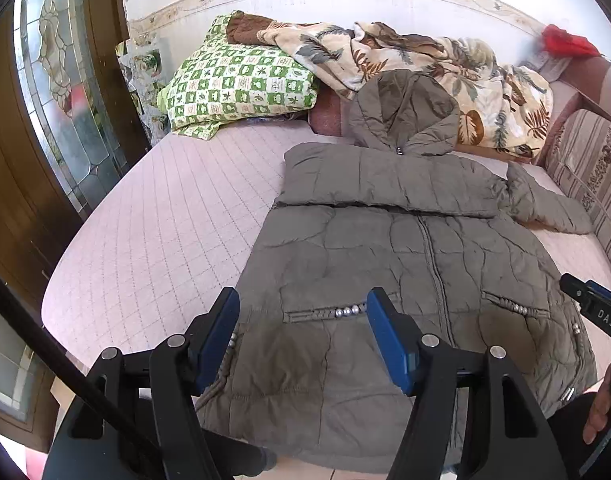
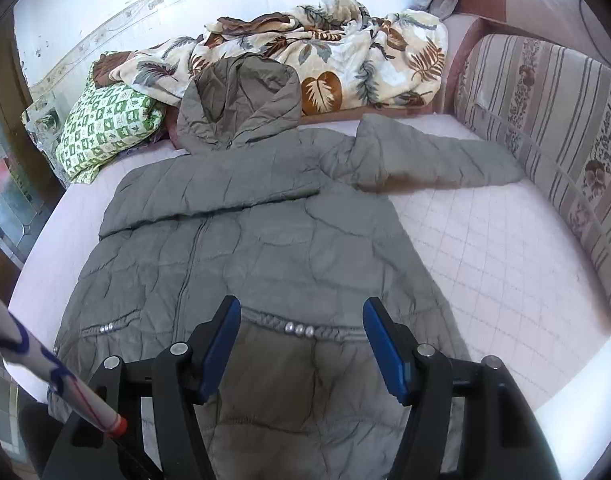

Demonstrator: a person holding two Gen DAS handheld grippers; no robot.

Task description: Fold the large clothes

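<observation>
Grey-green padded jacket [image 2: 241, 248] lies front-up on the bed [image 2: 485, 248], left sleeve [image 1: 385, 178] folded across the chest, right sleeve [image 2: 425, 160] spread outward. Left tool [image 1: 303, 334] and right tool [image 2: 301, 336] hover wide open, empty. Likely next: fold the right sleeve inward.

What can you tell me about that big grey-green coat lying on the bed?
The coat is a quilted, puffy olive-grey jacket, lying front up and zipped on the pink quilted mattress. Its hood points toward the leaf-print blanket. One sleeve is folded across the chest; the other sleeve lies outstretched. Both pockets have beaded trim. Neither open gripper touches it.
</observation>
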